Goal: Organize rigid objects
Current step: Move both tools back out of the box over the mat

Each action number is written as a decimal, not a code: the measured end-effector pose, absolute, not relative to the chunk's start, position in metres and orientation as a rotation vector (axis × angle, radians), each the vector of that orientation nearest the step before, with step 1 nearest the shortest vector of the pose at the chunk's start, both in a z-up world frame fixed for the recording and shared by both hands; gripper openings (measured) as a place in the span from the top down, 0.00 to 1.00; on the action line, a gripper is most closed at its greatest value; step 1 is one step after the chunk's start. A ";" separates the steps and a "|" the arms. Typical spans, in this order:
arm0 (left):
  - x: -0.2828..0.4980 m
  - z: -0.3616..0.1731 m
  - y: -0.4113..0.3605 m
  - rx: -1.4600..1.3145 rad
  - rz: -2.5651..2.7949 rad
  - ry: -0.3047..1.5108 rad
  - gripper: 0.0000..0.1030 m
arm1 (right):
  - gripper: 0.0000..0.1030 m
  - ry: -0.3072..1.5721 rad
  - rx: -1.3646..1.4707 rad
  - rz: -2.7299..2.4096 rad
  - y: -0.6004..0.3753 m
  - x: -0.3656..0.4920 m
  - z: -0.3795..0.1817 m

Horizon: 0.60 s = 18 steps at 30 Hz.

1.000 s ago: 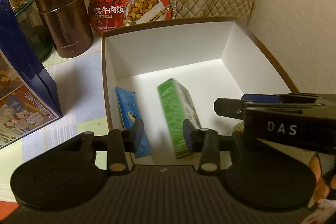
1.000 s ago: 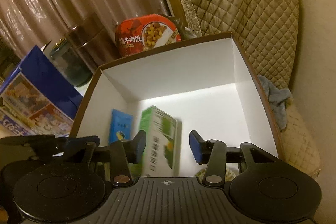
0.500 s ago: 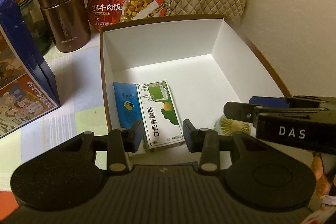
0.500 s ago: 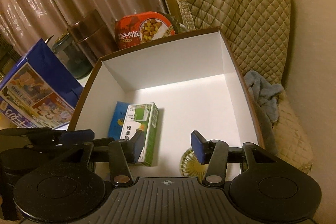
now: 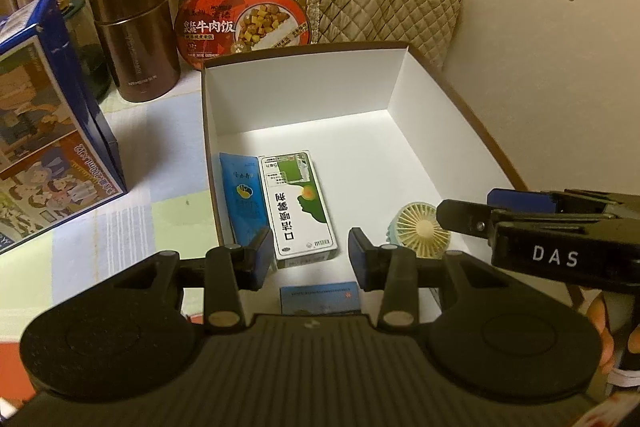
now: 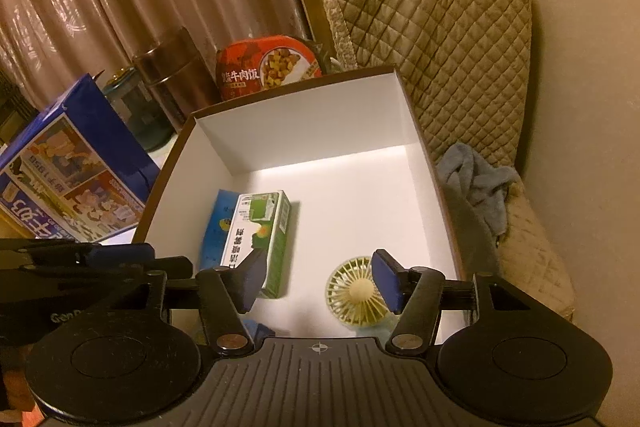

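White-lined box (image 5: 304, 95) on table | green carton (image 5: 298, 205) flat at its near left, touching blue pouch (image 5: 242, 199) | fan (image 5: 418, 229) near right | left gripper (image 5: 312, 259) narrow, empty | right gripper (image 6: 318, 283) opening, empty

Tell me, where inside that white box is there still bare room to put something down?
The box floor is bare across its far half, and between the green carton and the right wall. The near left is crowded: blue packet beside carton, blue card and small fan in front.
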State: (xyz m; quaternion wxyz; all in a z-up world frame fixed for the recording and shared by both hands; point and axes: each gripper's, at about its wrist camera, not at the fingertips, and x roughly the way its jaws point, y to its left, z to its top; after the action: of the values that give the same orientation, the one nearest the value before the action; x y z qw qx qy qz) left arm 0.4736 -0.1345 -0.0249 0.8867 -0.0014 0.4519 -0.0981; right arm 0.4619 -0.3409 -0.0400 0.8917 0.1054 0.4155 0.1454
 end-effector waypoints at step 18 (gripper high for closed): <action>0.393 0.009 -0.115 -0.036 -0.237 0.864 0.65 | 0.43 0.825 0.207 0.306 -0.336 0.388 -0.009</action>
State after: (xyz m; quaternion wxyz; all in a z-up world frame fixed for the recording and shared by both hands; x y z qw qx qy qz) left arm 0.3925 -0.1155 0.0089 0.9013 -0.0172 0.4175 -0.1145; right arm 0.3879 -0.3364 -0.0094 0.8996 0.1000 0.3987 0.1477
